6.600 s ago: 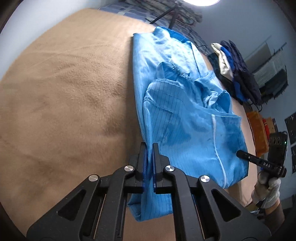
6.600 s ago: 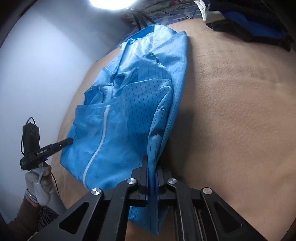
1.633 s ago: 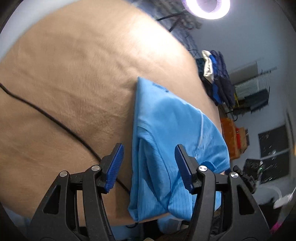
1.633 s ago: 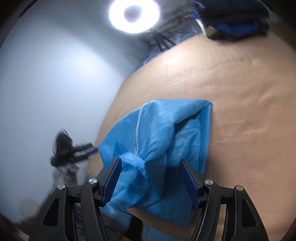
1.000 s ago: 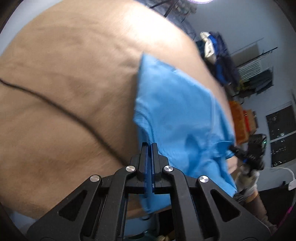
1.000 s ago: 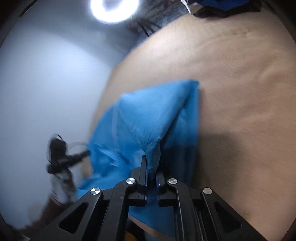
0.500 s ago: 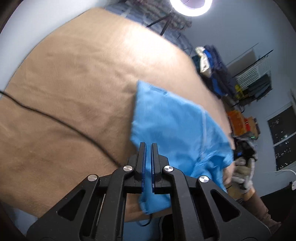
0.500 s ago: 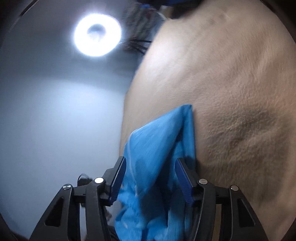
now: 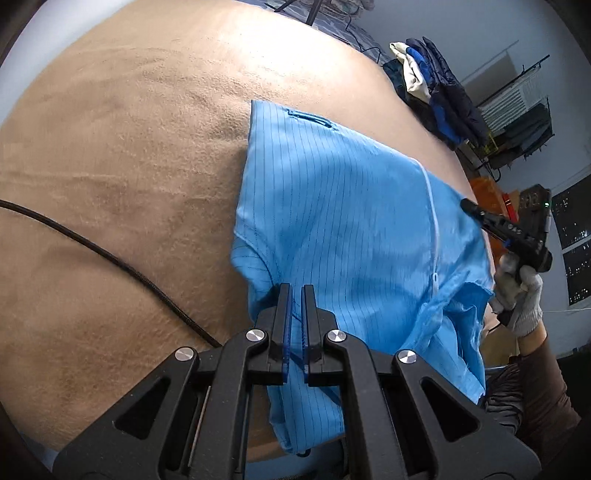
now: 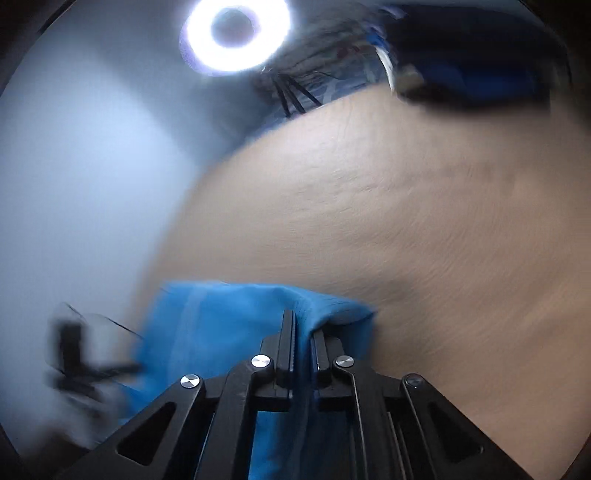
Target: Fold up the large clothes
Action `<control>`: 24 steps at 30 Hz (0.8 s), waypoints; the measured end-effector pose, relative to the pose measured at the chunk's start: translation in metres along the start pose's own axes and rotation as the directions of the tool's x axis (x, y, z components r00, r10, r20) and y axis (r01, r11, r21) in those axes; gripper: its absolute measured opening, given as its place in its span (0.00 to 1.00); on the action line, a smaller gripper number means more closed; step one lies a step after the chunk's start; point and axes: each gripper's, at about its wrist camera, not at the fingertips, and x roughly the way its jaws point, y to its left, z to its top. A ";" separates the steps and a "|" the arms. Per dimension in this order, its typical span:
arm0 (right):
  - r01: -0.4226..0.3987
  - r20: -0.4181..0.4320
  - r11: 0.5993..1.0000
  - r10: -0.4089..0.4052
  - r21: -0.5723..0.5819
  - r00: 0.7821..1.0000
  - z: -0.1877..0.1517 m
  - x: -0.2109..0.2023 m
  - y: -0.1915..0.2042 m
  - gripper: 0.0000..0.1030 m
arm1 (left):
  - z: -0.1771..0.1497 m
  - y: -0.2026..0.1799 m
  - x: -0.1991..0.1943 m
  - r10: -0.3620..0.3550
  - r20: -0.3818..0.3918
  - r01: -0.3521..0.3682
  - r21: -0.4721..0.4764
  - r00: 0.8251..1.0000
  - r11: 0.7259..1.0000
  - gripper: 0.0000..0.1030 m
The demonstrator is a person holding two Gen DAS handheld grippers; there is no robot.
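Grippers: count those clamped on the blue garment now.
2. The left gripper pinches the blue garment at its near edge; the right gripper pinches a raised fold.

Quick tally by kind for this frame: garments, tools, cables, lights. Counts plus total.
Light blue pinstriped zip-front garment on the tan blanket: 1
Heap of dark and white clothes: 1
Black two-finger tool: 2 (left, right)
Black cable: 1
Ring light: 1
Total: 6
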 end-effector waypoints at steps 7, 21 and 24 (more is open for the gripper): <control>0.102 0.006 0.992 -0.103 0.070 0.995 -0.003 -0.025 -0.011 0.28 | 0.013 -0.009 -0.035 -0.026 0.140 0.023 0.020 0.990 1.000 0.00; 0.161 -0.108 0.962 -0.188 -0.221 0.976 -0.054 0.011 0.035 0.22 | 0.005 -0.019 -0.003 0.084 0.041 -0.087 0.099 0.996 0.991 0.01; 0.135 -0.094 0.973 -0.154 -0.189 0.984 -0.046 -0.012 0.045 0.30 | -0.018 -0.038 -0.035 0.054 0.084 -0.067 0.158 0.995 0.985 0.01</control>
